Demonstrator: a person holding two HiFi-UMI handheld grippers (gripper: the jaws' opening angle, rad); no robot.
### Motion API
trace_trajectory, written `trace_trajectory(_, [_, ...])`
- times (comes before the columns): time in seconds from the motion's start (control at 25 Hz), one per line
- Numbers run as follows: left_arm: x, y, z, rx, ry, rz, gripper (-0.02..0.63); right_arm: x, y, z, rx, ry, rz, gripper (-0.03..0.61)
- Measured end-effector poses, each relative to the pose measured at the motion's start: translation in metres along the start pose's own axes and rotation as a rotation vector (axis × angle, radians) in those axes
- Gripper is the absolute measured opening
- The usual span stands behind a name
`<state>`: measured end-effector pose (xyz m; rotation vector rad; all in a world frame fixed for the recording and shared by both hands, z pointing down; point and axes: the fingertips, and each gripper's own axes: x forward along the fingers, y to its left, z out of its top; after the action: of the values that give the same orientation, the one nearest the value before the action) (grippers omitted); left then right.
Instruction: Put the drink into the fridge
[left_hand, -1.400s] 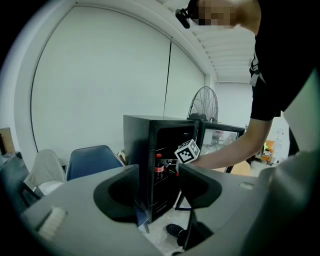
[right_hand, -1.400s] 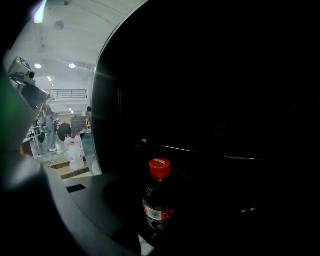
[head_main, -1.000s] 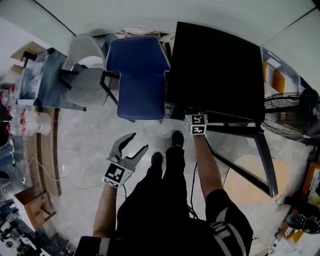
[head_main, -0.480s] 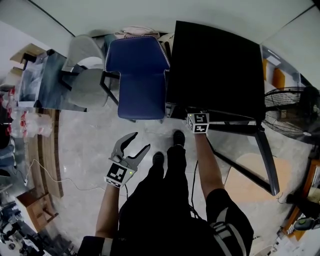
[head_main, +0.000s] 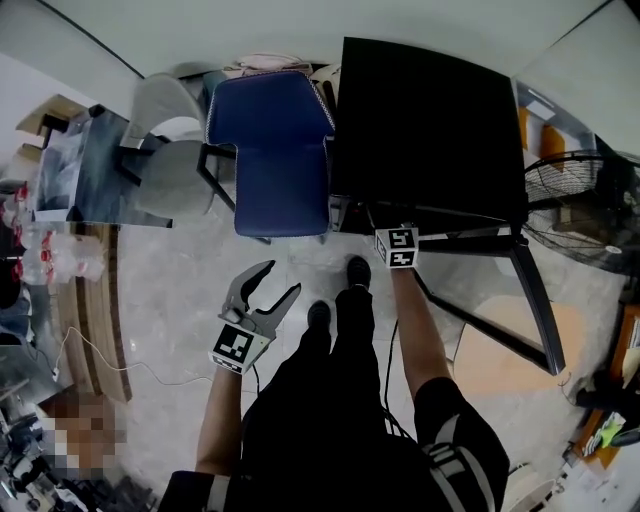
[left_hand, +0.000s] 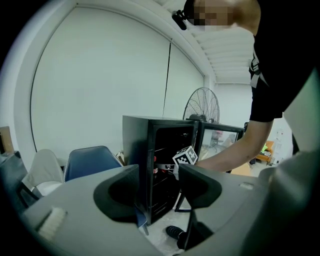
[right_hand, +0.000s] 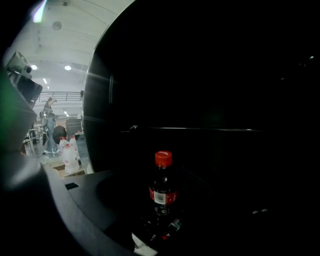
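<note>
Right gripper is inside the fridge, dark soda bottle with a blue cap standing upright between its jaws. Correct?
No: the cap is red, not blue, as the right gripper view shows. The rest stands: the right gripper is inside the fridge, and the dark soda bottle stands upright between its jaws, which are opening.

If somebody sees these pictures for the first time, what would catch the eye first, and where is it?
The black fridge fills the upper right of the head view, door open, with a blue chair beside it. Inside the fridge, a dark drink bottle with a red cap stands upright between the opening jaws of the right gripper. The left gripper hangs open and empty over the floor.
</note>
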<state>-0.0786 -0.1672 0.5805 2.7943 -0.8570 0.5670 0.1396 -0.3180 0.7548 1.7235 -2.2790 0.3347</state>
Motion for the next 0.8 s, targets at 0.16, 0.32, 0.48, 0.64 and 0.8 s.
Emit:
trace_trajectory(0.16, [-0.004, -0.004, 0.000, -0.008, -0.020, -0.013, 0.245, -0.020, 0.005, -0.004, 0.011, 0.011, -0.013, 0.262])
trace_trajectory(0.32, [-0.011, -0.009, 0.001, -0.002, -0.040, -0.033, 0.245, -0.040, 0.009, -0.002, 0.004, 0.002, -0.048, 0.237])
trace_trajectory(0.48, [-0.021, -0.015, 0.004, -0.003, -0.071, -0.052, 0.244, -0.064, 0.017, 0.004, -0.012, -0.024, -0.077, 0.170])
trace_trajectory(0.64, [-0.030, -0.019, 0.004, -0.022, -0.085, -0.086, 0.226, -0.087, 0.029, 0.012, -0.004, -0.034, -0.080, 0.070])
trace_trajectory(0.8, [-0.033, -0.023, 0.007, -0.018, -0.102, -0.110, 0.198, -0.110, 0.035, 0.019, -0.015, -0.041, -0.092, 0.007])
